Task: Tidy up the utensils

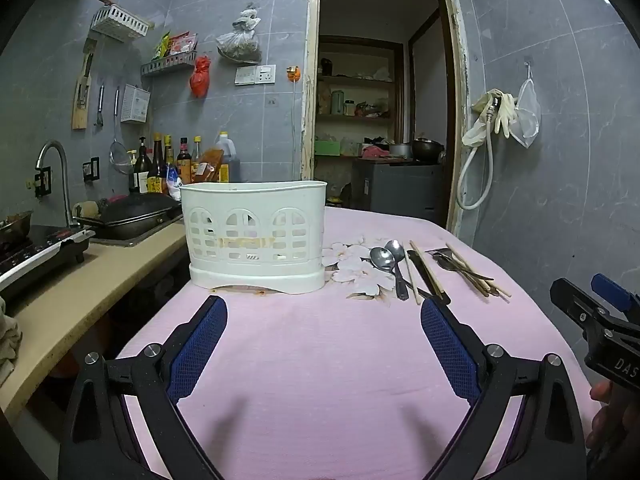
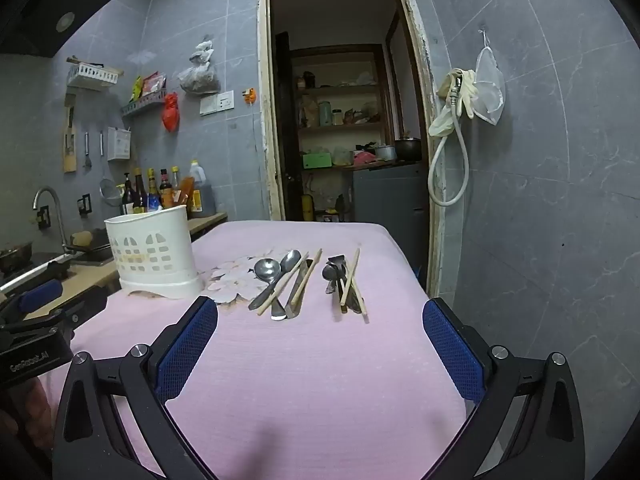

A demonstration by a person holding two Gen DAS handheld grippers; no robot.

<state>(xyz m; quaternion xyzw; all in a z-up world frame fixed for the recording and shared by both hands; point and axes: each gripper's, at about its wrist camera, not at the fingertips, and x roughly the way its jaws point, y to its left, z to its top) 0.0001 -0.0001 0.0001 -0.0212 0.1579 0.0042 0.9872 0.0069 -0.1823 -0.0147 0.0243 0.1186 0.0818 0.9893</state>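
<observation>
Lying on the pink-clothed surface (image 2: 320,360) in two loose clusters: spoons (image 2: 267,269) crossed with chopsticks (image 2: 306,278) in the left group, darker spoons (image 2: 334,270) with more chopsticks (image 2: 350,280) in the right group, just beside one another and apart from everything else. Standing upright to their left, near the surface's left edge, a white slotted utensil holder (image 2: 154,254), also seen straight ahead from the left wrist (image 1: 254,236), with the utensils (image 1: 394,264) to its right. Printed beneath and between holder and spoons, a pale flower pattern (image 1: 356,268) on the cloth. Hovering low over bare cloth, short of the utensils, the right claw (image 2: 320,330), blue pads spread wide with nothing between them. Hovering likewise in front of the holder, the left claw (image 1: 324,330), pads equally far apart and empty. Showing at the right edge of the left view, the other claw's black body (image 1: 600,320) with part of a hand (image 1: 604,412) below it. Beyond the surface to the left, a counter (image 1: 100,276) with a tap (image 1: 54,168), a pan (image 1: 132,212) and bottles (image 1: 180,164); behind, grey tiles and an open doorway (image 2: 340,120).
</observation>
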